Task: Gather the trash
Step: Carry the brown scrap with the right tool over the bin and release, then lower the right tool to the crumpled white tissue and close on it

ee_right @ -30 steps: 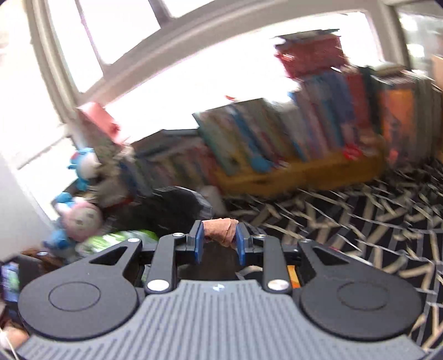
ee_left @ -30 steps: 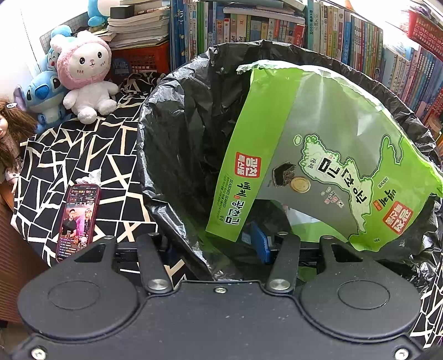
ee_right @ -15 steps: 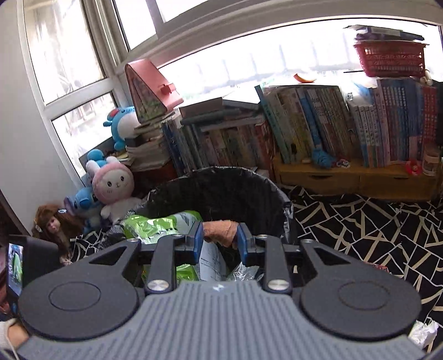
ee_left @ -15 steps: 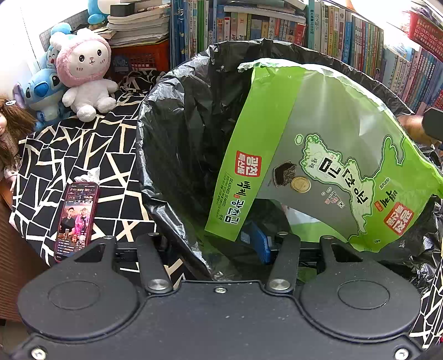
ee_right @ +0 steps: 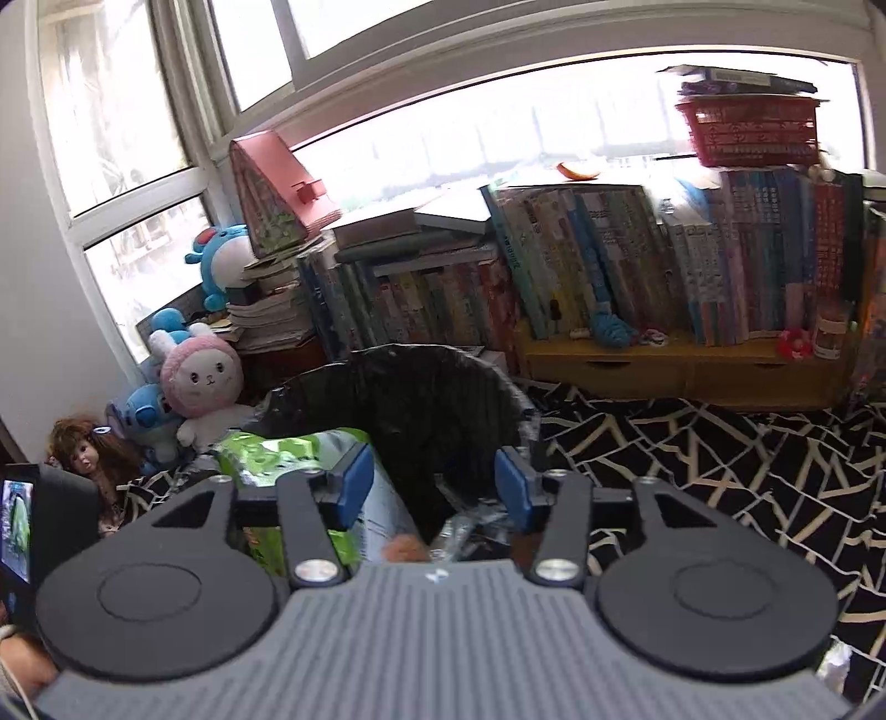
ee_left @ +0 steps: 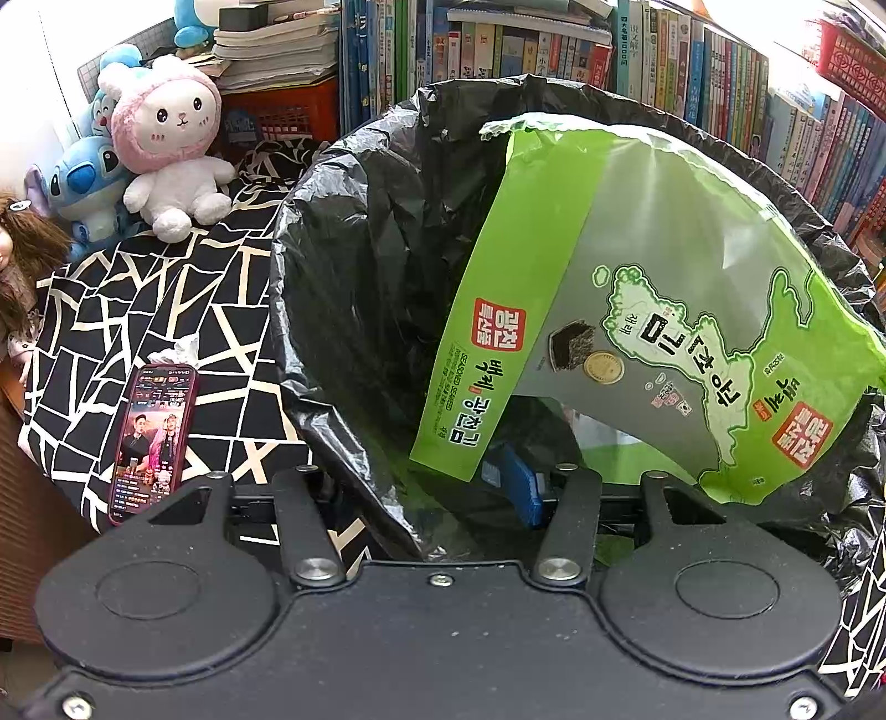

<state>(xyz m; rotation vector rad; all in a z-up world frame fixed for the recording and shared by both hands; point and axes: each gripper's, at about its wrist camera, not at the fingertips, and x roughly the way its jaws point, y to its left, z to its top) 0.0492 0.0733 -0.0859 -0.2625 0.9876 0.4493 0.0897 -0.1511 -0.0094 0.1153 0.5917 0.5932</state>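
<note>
Two hand-held grippers are at one black trash bag [ee_left: 354, 266]. Your right hand-held gripper [ee_right: 432, 482] hangs over the bag's mouth with its blue pads [ee_right: 354, 484] wide apart. Its jaws have just been opening and nothing sits between the pads. A blurred brownish scrap [ee_right: 404, 548] shows low at six o'clock of the gap, clear of both pads and over the bag's opening.

Your left hand-held gripper [ee_left: 415, 487] straddles the near wall of the bag, jaws partly apart. One finger is inside the bag and the other is outside, hidden by the plastic. You cannot tell whether the pads press on the wall.

Inside the bag, a large green seaweed packet [ee_left: 637, 277] leans against the wall from twelve to four o'clock, its lower corner just beside your inner left pad [ee_left: 520, 487].

The bag stands on a black-and-cream patterned cloth [ee_left: 138, 310]. A phone [ee_left: 152, 437] with its screen lit lies on the cloth at eight o'clock of the bag. A crumpled white tissue [ee_left: 185, 349] lies just beyond the phone. A pink-hooded plush rabbit [ee_left: 166, 144] sits at ten o'clock, with rows of books [ee_left: 526, 50] at twelve.
</note>
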